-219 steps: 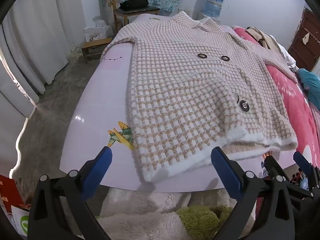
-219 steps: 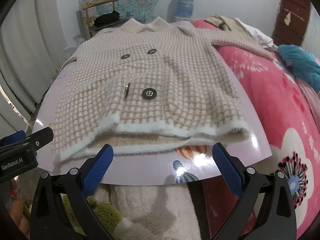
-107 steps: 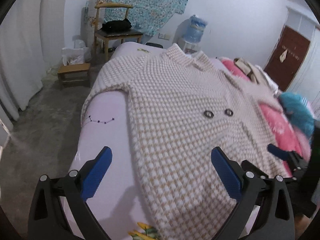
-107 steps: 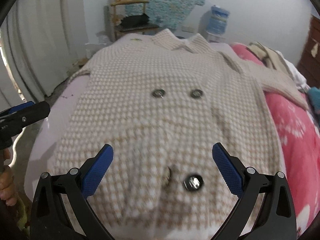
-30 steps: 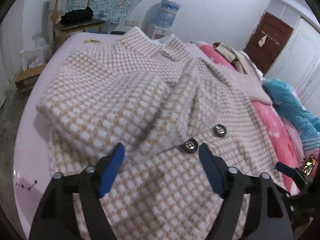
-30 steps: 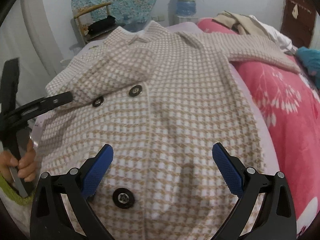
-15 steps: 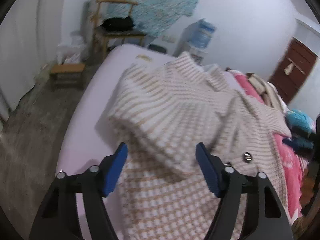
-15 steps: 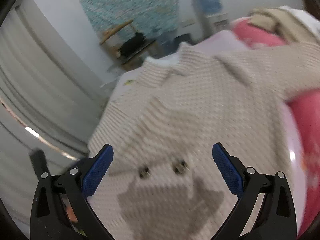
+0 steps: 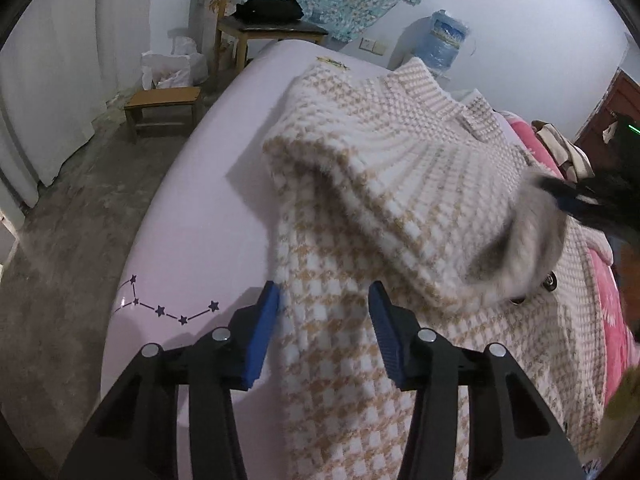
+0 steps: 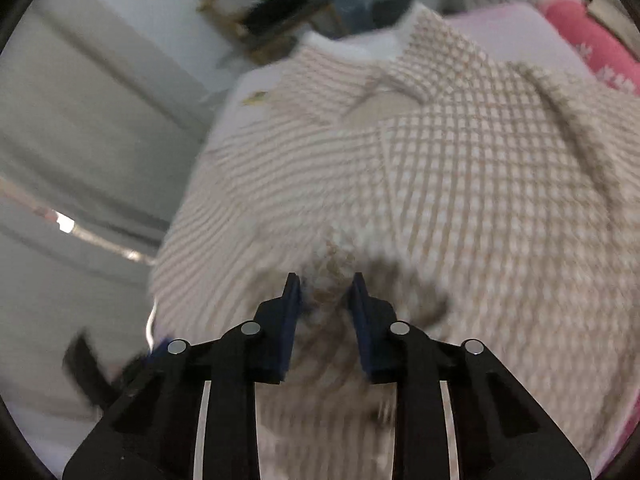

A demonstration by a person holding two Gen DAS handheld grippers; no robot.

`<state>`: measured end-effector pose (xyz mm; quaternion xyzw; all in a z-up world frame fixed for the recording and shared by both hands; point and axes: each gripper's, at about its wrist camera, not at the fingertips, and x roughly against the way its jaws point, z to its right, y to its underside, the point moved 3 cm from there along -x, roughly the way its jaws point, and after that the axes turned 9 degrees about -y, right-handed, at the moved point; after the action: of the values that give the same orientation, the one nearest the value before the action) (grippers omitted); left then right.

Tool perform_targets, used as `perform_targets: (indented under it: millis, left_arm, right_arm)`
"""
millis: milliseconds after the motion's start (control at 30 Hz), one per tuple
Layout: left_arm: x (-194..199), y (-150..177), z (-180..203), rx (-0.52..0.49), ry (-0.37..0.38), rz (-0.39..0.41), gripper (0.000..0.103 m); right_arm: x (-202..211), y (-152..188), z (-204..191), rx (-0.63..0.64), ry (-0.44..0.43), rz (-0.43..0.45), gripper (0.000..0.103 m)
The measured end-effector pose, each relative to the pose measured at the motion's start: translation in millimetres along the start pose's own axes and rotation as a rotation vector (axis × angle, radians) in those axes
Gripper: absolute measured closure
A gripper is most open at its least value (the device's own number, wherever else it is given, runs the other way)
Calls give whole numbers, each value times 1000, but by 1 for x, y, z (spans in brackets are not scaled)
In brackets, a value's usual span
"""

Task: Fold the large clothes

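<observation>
A cream and tan houndstooth coat (image 9: 400, 216) lies on a pale lilac bed (image 9: 208, 200), collar toward the far end. Its left sleeve (image 9: 440, 216) is folded across the chest. My left gripper (image 9: 324, 304) is partly closed over the coat's left side edge, low over the fabric. My right gripper (image 10: 325, 284) has its jaws nearly shut on the fluffy white sleeve cuff (image 10: 332, 256). It also shows in the left wrist view (image 9: 560, 200), blurred, at the cuff (image 9: 520, 252). The right wrist view is motion-blurred.
A small wooden stool (image 9: 162, 104) and a wooden chair (image 9: 264, 24) with a black bag stand beyond the bed's left side. A water dispenser (image 9: 444, 40) is at the far wall. A pink floral quilt (image 9: 608, 304) lies right of the coat.
My right gripper has swung in over the chest and closed on the sleeve cuff. My left gripper's jaws have narrowed and it has dropped to the coat's left edge.
</observation>
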<state>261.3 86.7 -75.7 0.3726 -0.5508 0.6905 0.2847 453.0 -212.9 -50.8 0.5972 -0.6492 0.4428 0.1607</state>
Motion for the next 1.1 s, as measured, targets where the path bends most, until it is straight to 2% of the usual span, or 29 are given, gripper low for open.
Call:
perform_targets:
  millis: [100,167,300,333,400,467,533,633,700,767,800,833,867,933,1033,1100]
  left_arm:
    - [0,0,-1,-16,1,5,57]
    - [1,0,1,-23,-2,10,57]
    - [1,0,1,-18,-6,11,57]
    - [1,0,1,-19,-8,9,57]
    - [1,0,1,-15,-11,4,57]
    - [1,0,1,-14,-14,5,57]
    - [1,0,1,-11,-21,8,57]
    - [1,0,3,-16,-33,17,57]
    - [1,0,3,-15,-37,21,57]
    - [1,0,2,-7,-31,20,57]
    - [1,0,1,2,-24,20,57]
    - [1,0,0,9,-17,20,57]
    - [1,-1,-1,14,-13,21,57]
    - [0,-5,-6,30,-1,21,57]
    - [-4,-13,-12,50,1,21,57]
    - [-7,-20,-15,56,-9,22,57]
  right_arm:
    - [42,51,-23,114,32,26,77]
    - [56,89,-27,131,71,-5,74]
    - [49,142,-7,62,158,-114,71]
    - [50,151,-2,20,152,-119,68]
    - [61,155,4,-61,89,-76,57]
    - [80,153,5,-128,3,21,41]
    - [89,148,8,-172,-42,80,36]
    - [81,137,26,-242,-16,97,36]
    - [67,129,41,-289,-7,81,44]
    - [55,121,50,-308,-3,57,65]
    - [49,116,49,-295,4,48,73]
    - [47,111,45,-277,2,47,90]
    - [46,106,39,-259,10,45,98]
    - [50,87,21,-190,62,65,100]
    - [57,56,-5,-103,89,110,101]
    - [64,22,-27,-24,107,149,101]
